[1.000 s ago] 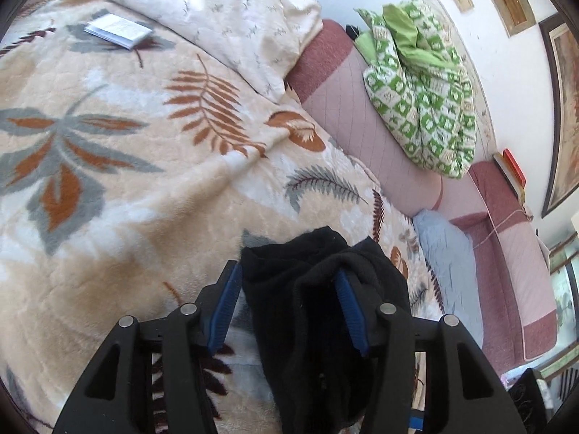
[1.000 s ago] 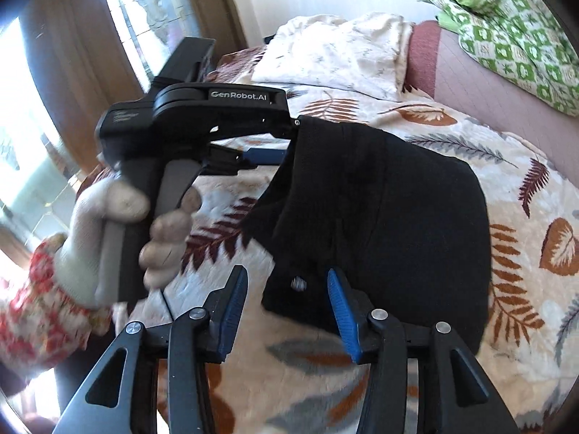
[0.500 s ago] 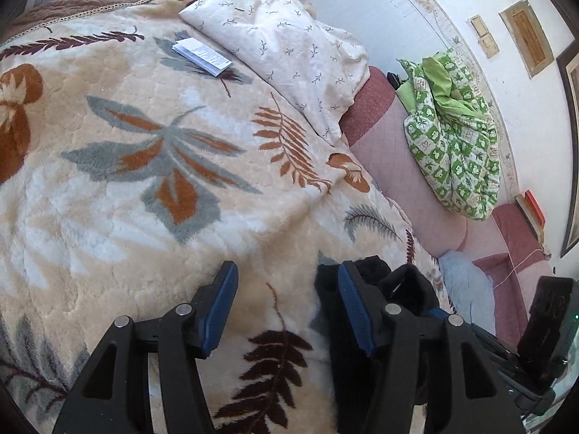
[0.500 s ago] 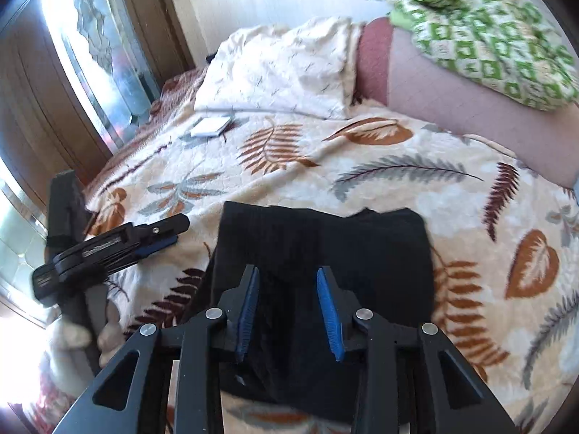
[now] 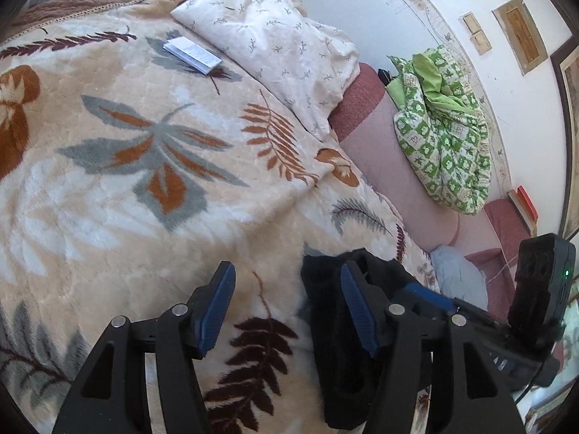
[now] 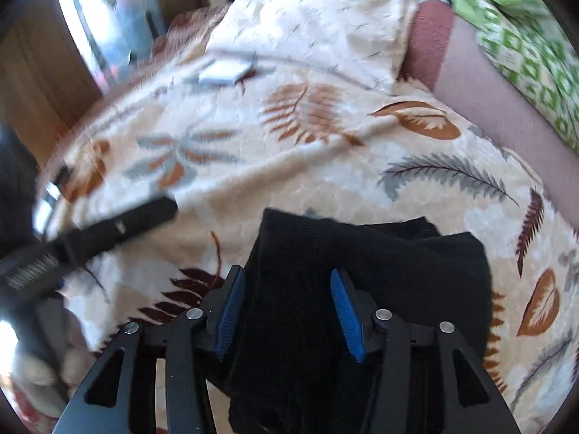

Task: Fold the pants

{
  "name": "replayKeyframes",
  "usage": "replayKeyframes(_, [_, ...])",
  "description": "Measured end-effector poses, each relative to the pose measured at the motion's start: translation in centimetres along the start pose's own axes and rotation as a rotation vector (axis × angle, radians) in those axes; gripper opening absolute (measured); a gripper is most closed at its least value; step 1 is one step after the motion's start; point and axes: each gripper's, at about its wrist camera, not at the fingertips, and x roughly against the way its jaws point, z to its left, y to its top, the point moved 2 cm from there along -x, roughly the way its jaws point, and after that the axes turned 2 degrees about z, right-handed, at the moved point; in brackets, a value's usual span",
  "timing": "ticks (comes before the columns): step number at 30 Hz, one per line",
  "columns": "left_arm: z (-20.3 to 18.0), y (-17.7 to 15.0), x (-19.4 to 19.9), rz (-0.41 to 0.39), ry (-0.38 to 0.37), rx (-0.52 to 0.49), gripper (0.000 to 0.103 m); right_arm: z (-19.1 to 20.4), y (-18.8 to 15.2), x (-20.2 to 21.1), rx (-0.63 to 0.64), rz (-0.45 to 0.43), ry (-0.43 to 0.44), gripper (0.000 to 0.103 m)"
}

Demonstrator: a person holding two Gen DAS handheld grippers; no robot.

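Observation:
The black pants (image 6: 380, 289) lie folded in a compact pile on the leaf-patterned blanket (image 6: 289, 166). In the left wrist view the pants (image 5: 336, 343) sit just right of my open, empty left gripper (image 5: 286, 307), partly behind its right finger. My right gripper (image 6: 286, 307) is open above the pants, with the cloth between and under its blue pads (image 6: 345, 311); the jaws do not pinch it. The left gripper also shows in the right wrist view (image 6: 108, 231), blurred at the left, and the right gripper in the left wrist view (image 5: 452, 303).
A white patterned pillow (image 5: 275, 43) and a small booklet (image 5: 191, 54) lie at the head of the bed. A green checked quilt (image 5: 445, 130) rests on the pink bedding (image 5: 394, 177) by the wall. A light blue cloth (image 5: 459, 275) lies beyond the pants.
My left gripper has let go of the pants and moved off to their left. The pants dropped onto the blanket as a folded pile. My right gripper moved over them and opened wider.

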Motion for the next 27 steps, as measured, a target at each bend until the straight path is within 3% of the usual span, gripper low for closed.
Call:
replayKeyframes(4, [-3.2, -2.1, -1.3, 0.024, -0.001, -0.090, 0.060, -5.2, -0.8, 3.7, -0.123, -0.088, -0.052, 0.053])
replayKeyframes(7, [-5.9, -4.1, -2.4, 0.056, -0.024, -0.185, 0.060, -8.4, -2.1, 3.8, -0.194, -0.074, -0.063, 0.053])
replayKeyframes(10, [-7.0, -6.2, -4.6, 0.120, 0.042, -0.241, 0.062, -10.6, -3.2, 2.2, -0.277, -0.041, -0.039, 0.053])
replayKeyframes(13, [-5.9, -7.3, -6.3, 0.190, 0.026, -0.188, 0.066, -11.9, -3.8, 0.1, -0.348, -0.011, -0.020, 0.055])
replayKeyframes(18, [-5.9, -7.0, -6.0, 0.187, 0.019, -0.179, 0.067, -13.5, -4.5, -0.8, -0.445, -0.008, 0.068, 0.060])
replayKeyframes(21, [-5.8, -6.7, -5.7, 0.208, 0.018, -0.151, 0.069, -14.1, -4.7, 0.2, -0.436, -0.040, 0.087, 0.062])
replayKeyframes(24, [-5.3, -6.3, -5.3, 0.200, 0.000, -0.111, 0.075, -14.6, -4.9, 0.8, -0.392, -0.058, 0.066, 0.074])
replayKeyframes(27, [-4.3, -6.1, -5.9, 0.210, -0.056, -0.047, 0.078, -15.4, -5.2, 0.4, -0.392, -0.043, 0.113, 0.076])
